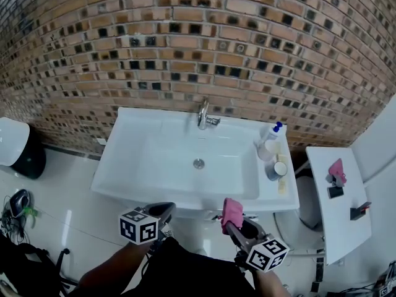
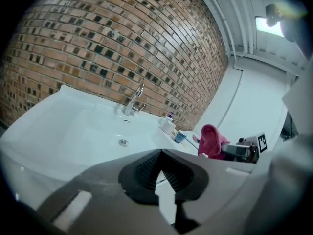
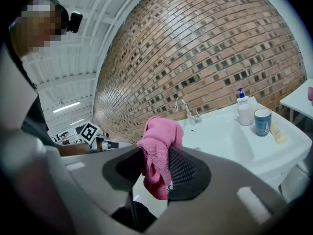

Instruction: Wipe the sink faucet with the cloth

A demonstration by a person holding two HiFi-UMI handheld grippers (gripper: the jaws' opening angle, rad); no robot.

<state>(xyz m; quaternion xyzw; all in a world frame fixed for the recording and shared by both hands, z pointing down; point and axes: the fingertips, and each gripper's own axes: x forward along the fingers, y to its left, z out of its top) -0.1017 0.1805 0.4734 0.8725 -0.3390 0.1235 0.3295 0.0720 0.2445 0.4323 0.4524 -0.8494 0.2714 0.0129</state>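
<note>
- Cloth (image 3: 159,151), pink, is clamped between the jaws of your right gripper (image 3: 156,173). It bunches up above the pads and hangs a short way below them.
- Your left gripper (image 2: 159,168) holds nothing, and its jaws are closed with the pad tips touching.
- You hold both grippers low in front of the near edge of the sink (image 1: 161,159), side by side and apart from each other, neither one over the basin.
- The faucet (image 1: 203,114) stands at the middle of the sink's back edge, against the brick wall (image 1: 185,42). It is well apart from the cloth, and neither gripper touches it.
- The drain (image 1: 198,163) sits in the middle of the basin, straight in front of the faucet.
- On the sink's right ledge stand a white pump bottle (image 1: 270,142) with a blue top and, just nearer to you, a cup (image 1: 276,170).
- To the right of the sink is a white table (image 1: 340,228). A second pink thing (image 1: 337,171) lies on it, too small for you to tell what it is.
</note>
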